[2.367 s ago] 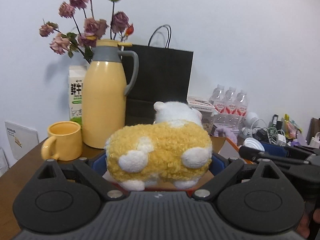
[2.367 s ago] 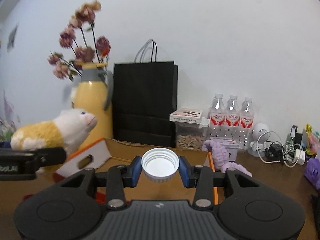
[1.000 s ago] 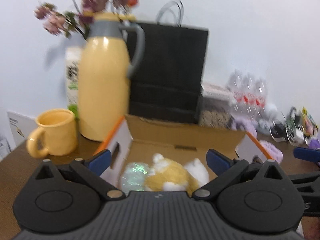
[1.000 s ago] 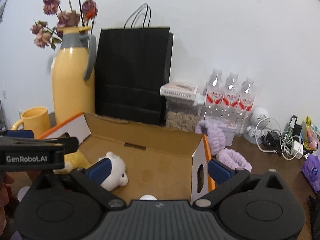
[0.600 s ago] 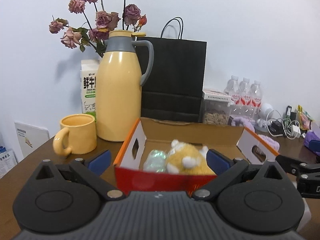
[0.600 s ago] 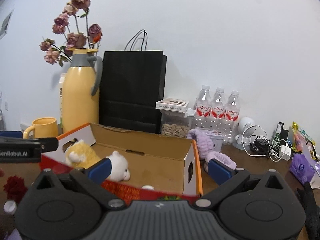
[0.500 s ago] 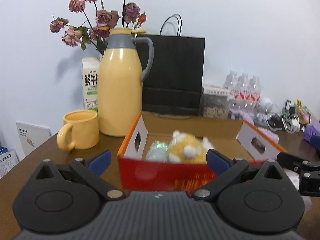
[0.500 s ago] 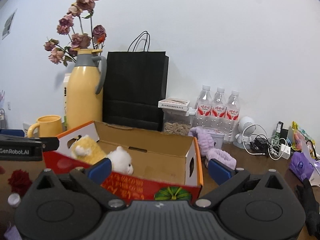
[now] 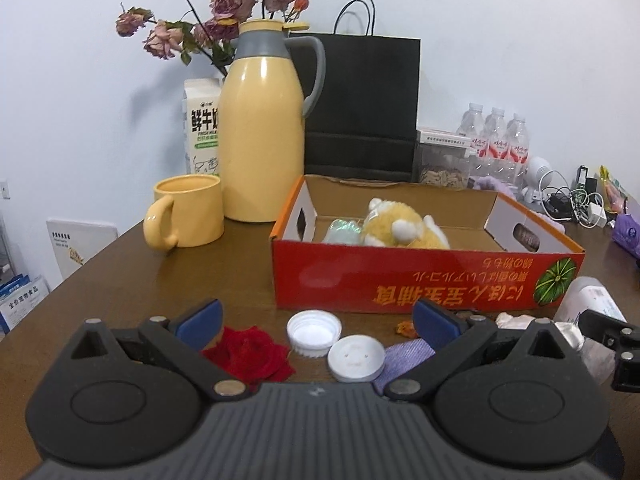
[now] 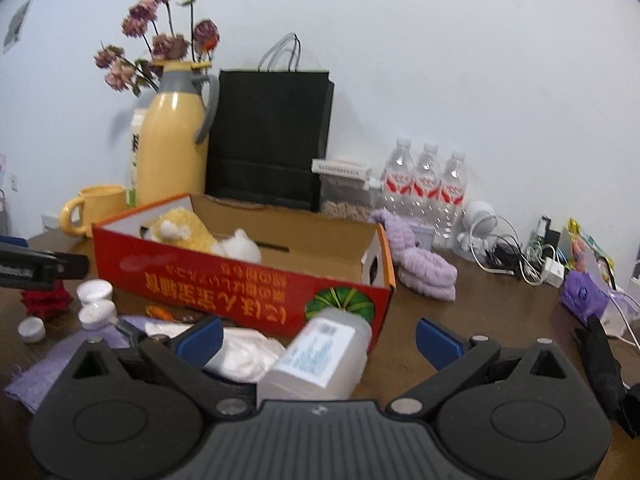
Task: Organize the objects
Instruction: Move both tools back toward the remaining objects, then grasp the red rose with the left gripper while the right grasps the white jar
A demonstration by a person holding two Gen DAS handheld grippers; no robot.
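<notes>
Leftward first: left gripper (image 9: 317, 318) spread wide and holding nothing, hovering low over the loose things in front of the cardboard box (image 9: 424, 276). Near its left finger, a red fabric rose (image 9: 248, 350) on the table (image 9: 120, 280); probably soft and nearly weightless, so best pinched gently across the bloom. Just right of it, an upturned white cap (image 9: 314, 332) touching a flat white lid (image 9: 356, 358); likely rigid, light, slippery plastic, apt to skid, so best taken across the rim with the jaws square. Under the lid's right edge, a purple cloth (image 9: 404, 356), limp, to be gathered at a fold. Behind all these, inside the box toward its left half, a yellow plush toy (image 9: 400, 226) already put away. Further right, right gripper (image 10: 318, 340) likewise released and empty, framing a translucent plastic bottle (image 10: 320, 356) lying on its side just beside the box's front corner, next to a crumpled white wad (image 10: 244, 354). Looks smooth, round and prone to roll; contents not readable, so weight uncertain. Safest across the middle of the body, over the label, not at either end
</notes>
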